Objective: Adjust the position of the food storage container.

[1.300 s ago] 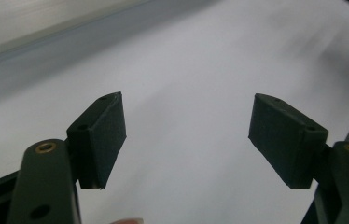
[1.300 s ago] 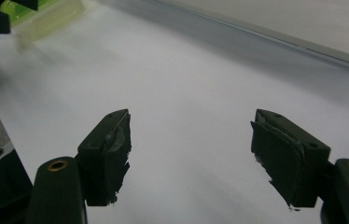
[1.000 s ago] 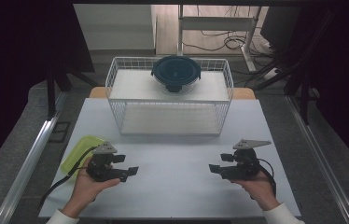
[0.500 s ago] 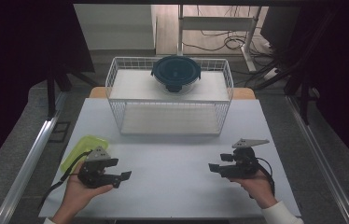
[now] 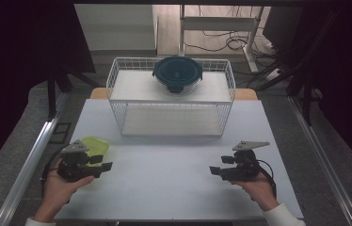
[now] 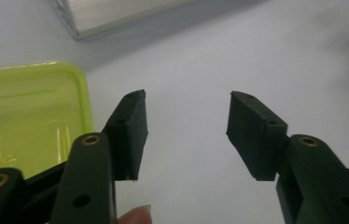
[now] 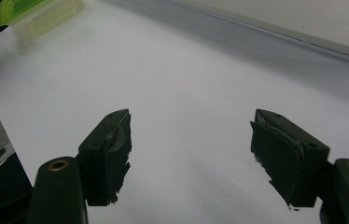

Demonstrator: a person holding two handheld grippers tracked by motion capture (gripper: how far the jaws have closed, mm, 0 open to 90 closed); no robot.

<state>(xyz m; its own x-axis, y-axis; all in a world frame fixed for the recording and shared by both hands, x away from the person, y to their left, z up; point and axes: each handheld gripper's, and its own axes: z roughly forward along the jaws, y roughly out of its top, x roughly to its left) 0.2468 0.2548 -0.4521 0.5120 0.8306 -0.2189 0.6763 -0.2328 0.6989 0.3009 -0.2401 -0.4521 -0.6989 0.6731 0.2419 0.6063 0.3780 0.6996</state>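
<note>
Left gripper view: green container (image 6: 28, 116) just beside my left gripper (image 6: 186, 135), near tabletop's left edge; jaws just been closing, half-open, nothing between.

The yellow-green container (image 6: 28, 116) looks like translucent plastic, glossy, with bright streaks of reflection on its smooth face. The left gripper (image 6: 186, 130) has matt black jaws with brass-coloured eyelets; the right gripper (image 7: 191, 154) is the same, its dark pads scuffed and ragged at the edges. The table top (image 5: 164, 179) is smooth, matt white. The basket (image 5: 117, 89) is thin white wire mesh. The round container (image 5: 178, 75) has a dark teal plastic lid over a clear, shiny body.
</note>
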